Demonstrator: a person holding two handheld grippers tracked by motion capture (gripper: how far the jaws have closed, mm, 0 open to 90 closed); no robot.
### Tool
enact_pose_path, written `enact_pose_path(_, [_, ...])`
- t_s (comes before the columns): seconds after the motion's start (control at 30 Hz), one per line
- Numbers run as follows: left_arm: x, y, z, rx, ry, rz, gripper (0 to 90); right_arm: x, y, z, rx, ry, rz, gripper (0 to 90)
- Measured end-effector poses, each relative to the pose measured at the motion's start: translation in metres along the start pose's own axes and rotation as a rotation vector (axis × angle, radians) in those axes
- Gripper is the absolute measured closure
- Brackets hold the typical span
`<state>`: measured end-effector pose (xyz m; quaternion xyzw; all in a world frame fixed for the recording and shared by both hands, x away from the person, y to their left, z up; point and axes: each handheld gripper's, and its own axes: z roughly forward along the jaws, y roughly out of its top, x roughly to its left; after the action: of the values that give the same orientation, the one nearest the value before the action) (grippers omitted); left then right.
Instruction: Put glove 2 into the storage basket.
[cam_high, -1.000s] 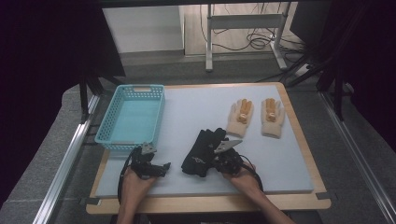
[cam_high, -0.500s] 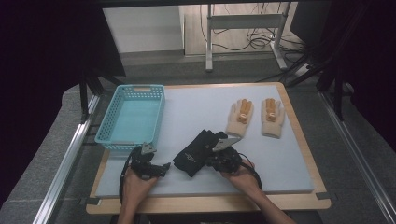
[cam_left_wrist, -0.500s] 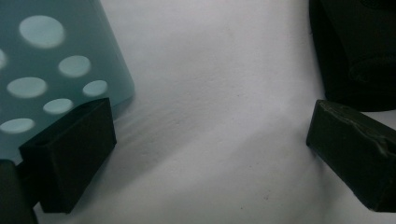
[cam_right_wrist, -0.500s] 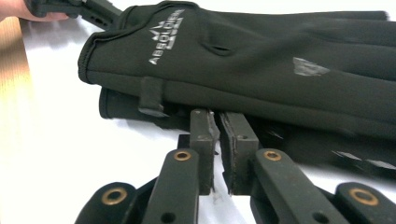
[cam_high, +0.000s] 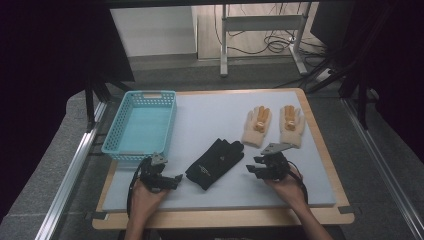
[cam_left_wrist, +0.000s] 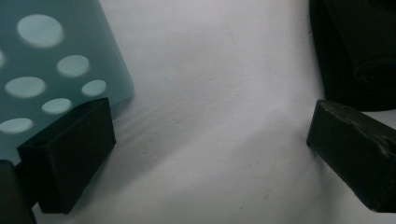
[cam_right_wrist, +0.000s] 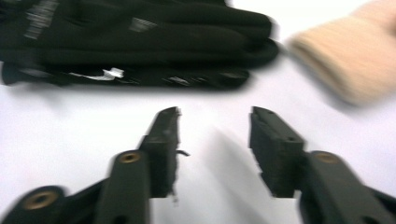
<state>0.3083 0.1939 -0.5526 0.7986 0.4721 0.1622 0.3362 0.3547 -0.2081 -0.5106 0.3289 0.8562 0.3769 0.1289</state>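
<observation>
1. Black glove (cam_high: 216, 162) lies flat near the bench's front edge, between my 2 grippers, touching neither.
2. My right gripper (cam_high: 256, 169) sits just right of it; jaws have just been opening, nothing between them.
3. My left gripper (cam_high: 172, 180) rests by the blue basket (cam_high: 141, 126), jaws wide, empty.
4. 2 tan gloves (cam_high: 272, 125) lie toward the back right corner.
</observation>
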Motion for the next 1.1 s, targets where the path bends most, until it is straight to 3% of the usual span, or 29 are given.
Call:
enact_pose_path(0.17, [0.000,0.000,0.000,-0.001,0.000,0.000,1.4,-0.018,-0.012,-0.009,0.015,-0.087,0.015,28.7])
enact_pose_path(0.33, [0.000,0.000,0.000,-0.001,0.000,-0.001,1.3,-0.029,-0.024,-0.014,0.007,-0.111,0.049,20.9])
enact_pose_path(0.5, [0.000,0.000,0.000,0.000,-0.002,-0.001,1.4,-0.033,-0.035,-0.011,0.008,-0.135,0.045,18.3])
enact_pose_path(0.8, [0.000,0.000,-0.001,-0.001,-0.007,-0.004,1.1,-0.031,-0.036,-0.010,0.009,-0.149,0.034,16.7])
enact_pose_path(0.93, [-0.001,0.000,-0.002,0.001,-0.010,0.016,2.1,-0.031,-0.036,-0.010,0.008,-0.149,0.033,16.7])
enact_pose_path(1.1, [-0.005,0.005,-0.010,-0.014,-0.071,0.024,2.7,-0.031,-0.036,-0.010,0.007,-0.151,0.033,16.7])
